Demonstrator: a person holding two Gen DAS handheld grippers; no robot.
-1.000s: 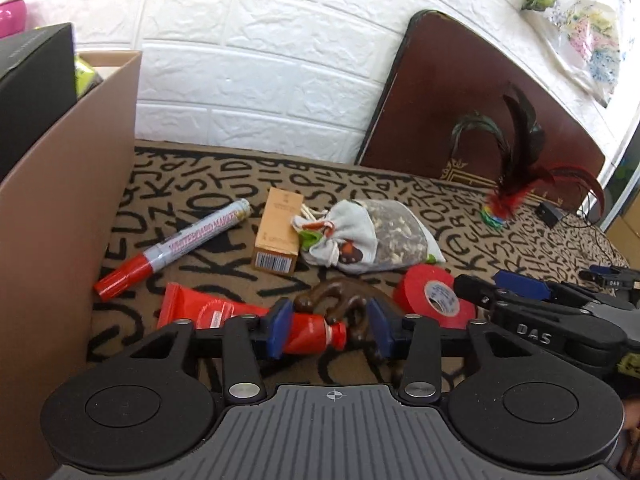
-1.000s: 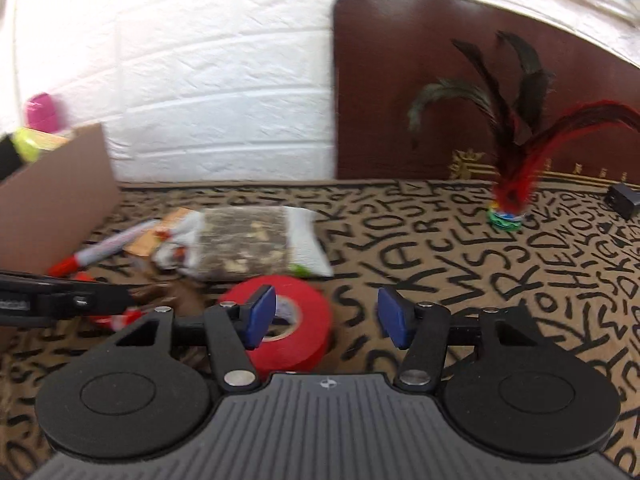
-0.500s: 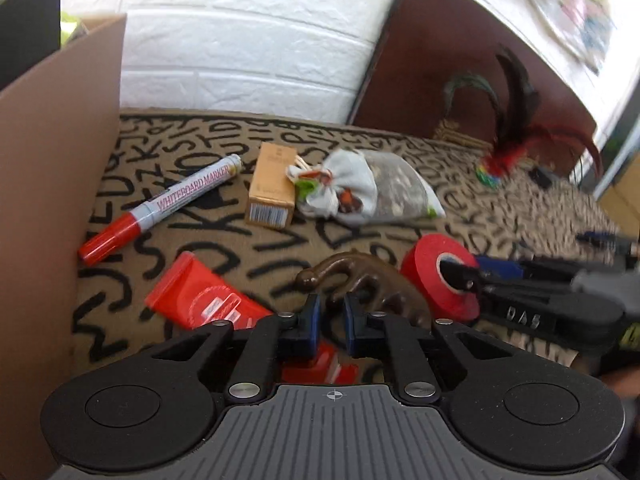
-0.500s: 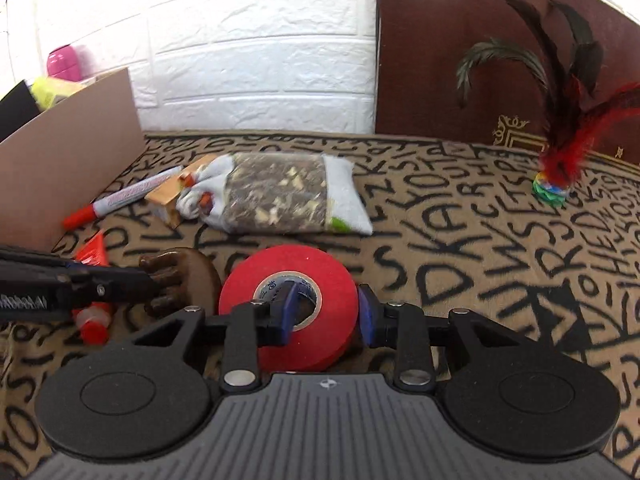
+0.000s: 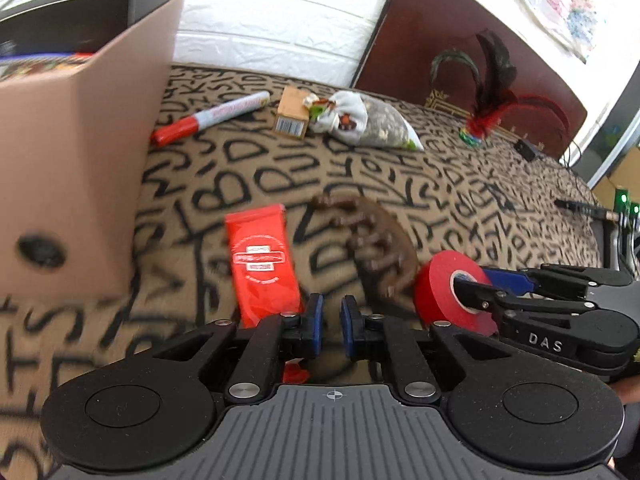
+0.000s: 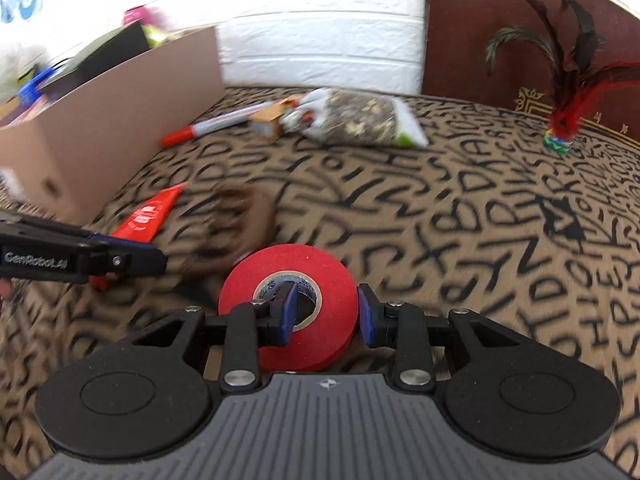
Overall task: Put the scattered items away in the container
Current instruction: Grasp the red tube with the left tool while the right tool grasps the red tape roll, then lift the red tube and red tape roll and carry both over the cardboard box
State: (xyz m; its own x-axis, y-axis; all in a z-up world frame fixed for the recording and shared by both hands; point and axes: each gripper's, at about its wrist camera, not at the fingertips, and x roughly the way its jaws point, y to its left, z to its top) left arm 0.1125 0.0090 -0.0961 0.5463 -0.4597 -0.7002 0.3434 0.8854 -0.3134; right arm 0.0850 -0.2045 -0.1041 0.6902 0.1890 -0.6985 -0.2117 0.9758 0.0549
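Your right gripper point(image 6: 323, 314) pinches the red tape roll point(image 6: 288, 304): one pad sits inside the hole and the other presses on the outer rim. Your left gripper point(image 5: 328, 326) has its jaws nearly pressed together on the cap end of the red tube point(image 5: 262, 264), but the contact is hidden under the pads, so I cannot tell how firm this hold is. The cardboard box point(image 5: 76, 148) stands at the left, near both grippers. The tube is long and held only at its end, so I think it can swing or slip out on the way. The tape is gripped through one wall only and can tilt. The brown comb point(image 5: 374, 248) lies just beside the tape and may be dragged along.
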